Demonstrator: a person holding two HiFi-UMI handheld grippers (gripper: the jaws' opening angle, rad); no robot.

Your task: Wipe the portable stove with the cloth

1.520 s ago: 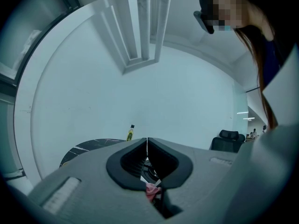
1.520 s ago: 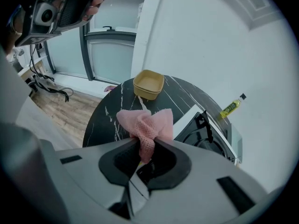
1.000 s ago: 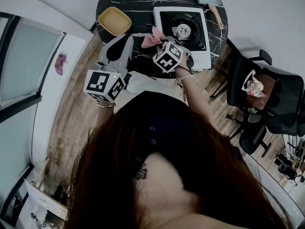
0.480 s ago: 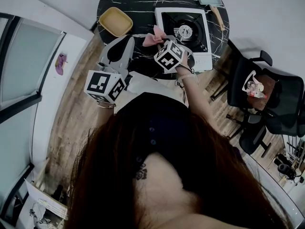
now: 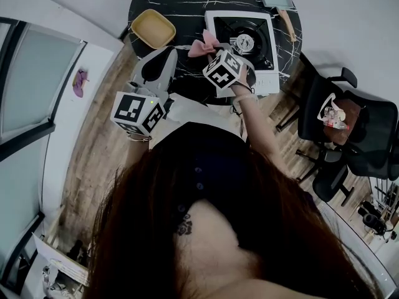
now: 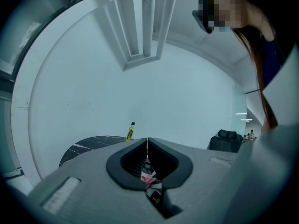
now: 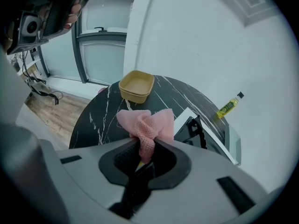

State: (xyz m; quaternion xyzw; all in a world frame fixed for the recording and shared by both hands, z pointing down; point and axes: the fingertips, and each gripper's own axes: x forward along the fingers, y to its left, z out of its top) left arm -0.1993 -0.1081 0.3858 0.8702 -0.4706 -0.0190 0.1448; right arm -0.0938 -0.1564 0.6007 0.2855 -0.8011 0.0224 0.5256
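The portable stove (image 5: 242,37), white with a black top and round burner, sits on the right of the round black marble table (image 5: 174,2). My right gripper (image 5: 209,50) is shut on the pink cloth (image 5: 203,43), held just above the table at the stove's left edge. In the right gripper view the cloth (image 7: 146,123) bunches up out of the right gripper (image 7: 145,143), with the stove (image 7: 204,133) just beyond to the right. My left gripper (image 5: 169,50) hangs over the table's near edge. In its own view the left gripper (image 6: 147,142) is shut and holds nothing.
A yellow bowl (image 5: 151,27) stands at the table's left, also seen as the yellow bowl (image 7: 136,86) behind the cloth. A small oil bottle (image 7: 229,106) stands past the stove. Black office chairs (image 5: 340,114) are on the right. Wooden floor surrounds the table.
My right gripper has edged slightly forward with the cloth, closer to the stove's left side. The left gripper has stayed where it was.
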